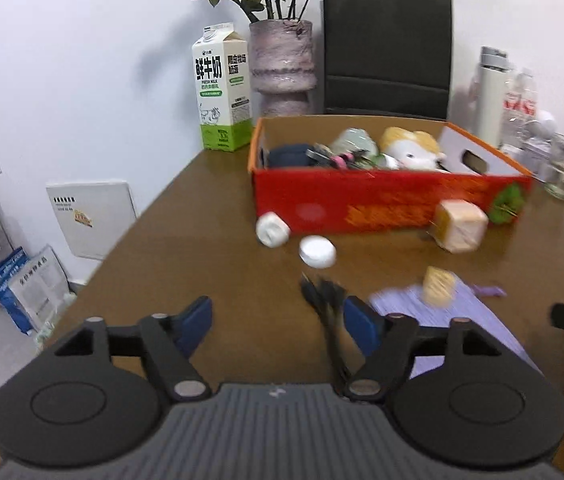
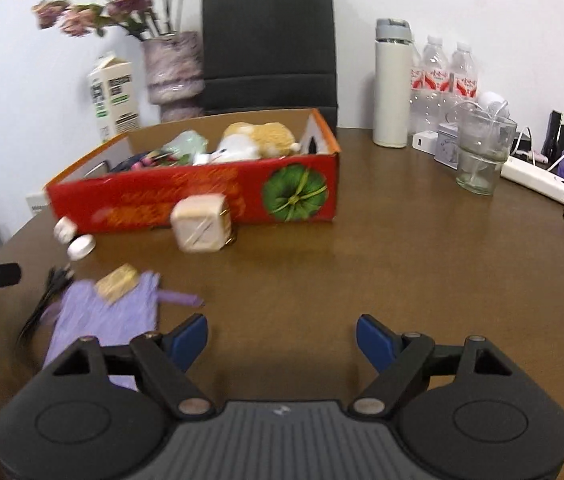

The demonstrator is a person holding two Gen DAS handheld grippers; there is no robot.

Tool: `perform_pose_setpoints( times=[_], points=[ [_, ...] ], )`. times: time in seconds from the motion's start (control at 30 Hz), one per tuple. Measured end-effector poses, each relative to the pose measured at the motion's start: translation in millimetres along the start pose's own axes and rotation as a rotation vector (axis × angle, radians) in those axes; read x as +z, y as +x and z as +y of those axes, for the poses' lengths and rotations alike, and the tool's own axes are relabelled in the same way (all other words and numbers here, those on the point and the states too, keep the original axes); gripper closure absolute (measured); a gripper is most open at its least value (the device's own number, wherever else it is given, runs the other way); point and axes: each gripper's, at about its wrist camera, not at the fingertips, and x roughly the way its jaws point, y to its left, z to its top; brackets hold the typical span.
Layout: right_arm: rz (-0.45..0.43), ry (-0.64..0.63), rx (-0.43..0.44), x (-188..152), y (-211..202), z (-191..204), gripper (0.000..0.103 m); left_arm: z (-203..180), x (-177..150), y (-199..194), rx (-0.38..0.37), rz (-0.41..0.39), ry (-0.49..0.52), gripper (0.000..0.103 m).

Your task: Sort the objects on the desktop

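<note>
brown wooden table point(image 2: 362, 264) under both my grippers, and i've got the left gripper point(image 1: 278, 320) and the right gripper point(image 2: 282, 338) each with blue fingers spread wide, holding nothing. red cardboard box point(image 2: 202, 200) sits mid-table with a plush toy point(image 2: 258, 140) inside. loose in front of it: a beige cube-shaped packet point(image 2: 202, 224) touching the box front, two white round caps point(image 1: 296, 242), black cables point(image 1: 322, 296), and a purple cloth point(image 2: 106, 320) with a small tan block point(image 2: 116, 282) on top.

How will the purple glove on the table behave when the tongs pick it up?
The purple glove lies flat and wrinkled, so it will probably hang limp. It looks thin, hence likely light. The small tan block resting on it may slide off when it rises.
</note>
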Motion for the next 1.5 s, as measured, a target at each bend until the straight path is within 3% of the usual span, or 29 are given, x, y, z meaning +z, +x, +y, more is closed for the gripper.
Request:
perform_pose_setpoints(
  times=[0.23,0.37,0.47,0.73,0.77,0.83,0.9,1.0,1.13,1.17,1.23,1.3,1.47,1.5],
  points=[
    [-0.049,-0.005,0.036,-39,-39,23,0.018,-4,-40,-44,-0.036,-0.010,-0.018,0.013],
    [-0.071,-0.025,0.041,-52,-54,33,0.017,-9,-63,-52,-0.027,-0.022,-0.010,0.012],
    [-0.082,-0.037,0.072,-58,-59,38,0.017,-8,-69,-52,-0.033,-0.023,-0.019,0.012],
    [-0.097,-0.074,0.057,-59,-59,43,0.017,-10,-72,-53,-0.064,-0.024,-0.007,0.008],
    [-0.098,-0.070,0.062,-59,-60,43,0.017,-9,-70,-54,-0.074,-0.034,-0.008,0.011],
    [-0.098,-0.067,0.069,-60,-60,42,0.017,-9,-64,-51,-0.083,-0.045,0.032,0.039],
    [-0.089,-0.075,0.078,-59,-58,42,0.017,-7,-54,-41,-0.084,-0.029,0.037,0.049],
    [-0.066,-0.080,0.103,-51,-51,42,0.017,3,-37,-21,-0.136,0.013,-0.036,0.049],
    [-0.071,-0.071,0.159,-28,-32,46,0.020,4,-15,4,-0.106,0.014,-0.057,0.040],
    [-0.087,-0.092,0.169,-19,-26,50,0.021,3,-10,11,-0.066,0.013,-0.063,0.041],
    [-0.109,-0.134,0.201,-4,-13,60,0.028,-1,-7,22,-0.048,0.039,-0.052,0.060],
    [-0.109,-0.146,0.233,11,2,68,0.031,-2,-9,32,-0.078,0.081,-0.068,0.064],
    [-0.011,-0.123,0.244,31,48,86,0.049,-13,-14,27,-0.095,0.052,-0.019,0.058],
    [0.012,-0.117,0.241,30,55,89,0.054,-14,-15,27,-0.103,0.053,-0.017,0.065]
  ],
)
